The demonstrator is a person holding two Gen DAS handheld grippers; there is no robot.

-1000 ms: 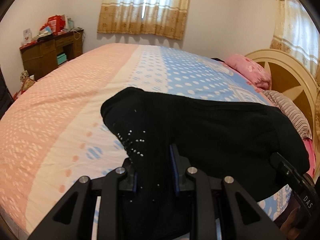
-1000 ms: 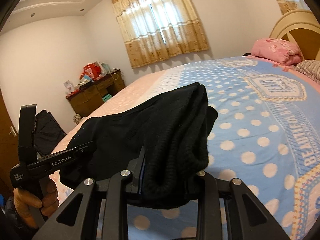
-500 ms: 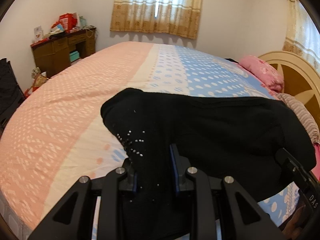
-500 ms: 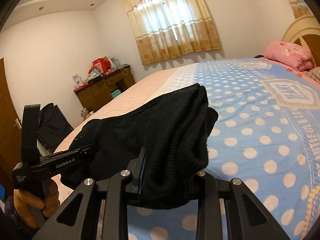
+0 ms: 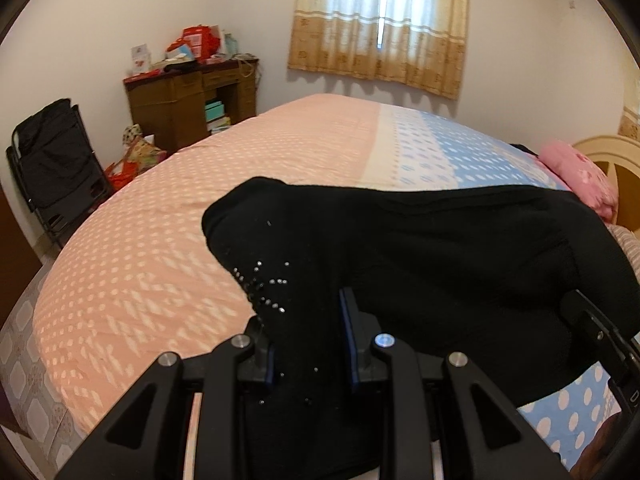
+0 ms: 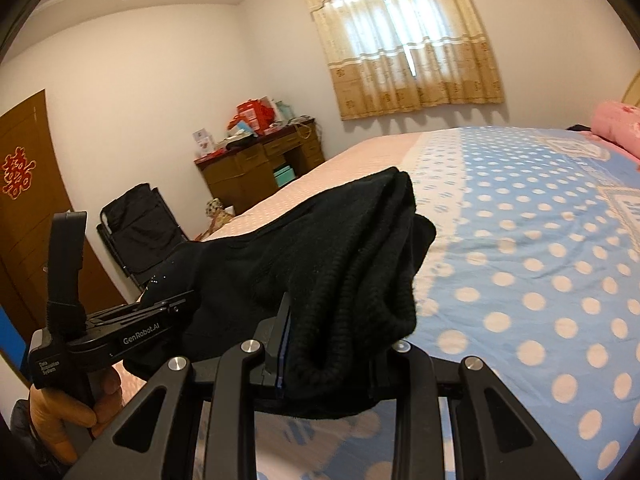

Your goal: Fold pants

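Observation:
The black pants [image 5: 440, 264] hang stretched between both grippers, held up above the bed [image 5: 192, 216]. My left gripper [image 5: 308, 332] is shut on one end, where small shiny studs dot the fabric. My right gripper [image 6: 328, 344] is shut on the other end, a bunched ribbed edge of the pants [image 6: 344, 264]. The left gripper also shows at the lower left of the right wrist view [image 6: 120, 332], held by a hand. The right gripper's body shows at the right edge of the left wrist view [image 5: 600, 344].
The bed sheet is pink on one side and blue with white dots [image 6: 540, 264] on the other. A pink pillow [image 5: 580, 176] lies by the cream headboard [image 5: 616, 160]. A brown desk [image 5: 188, 104] with clutter and a black folding chair [image 5: 56, 160] stand by the wall.
Both grippers have swung left with the pants still held taut between them; the desk, chair and door now show more, the headboard less.

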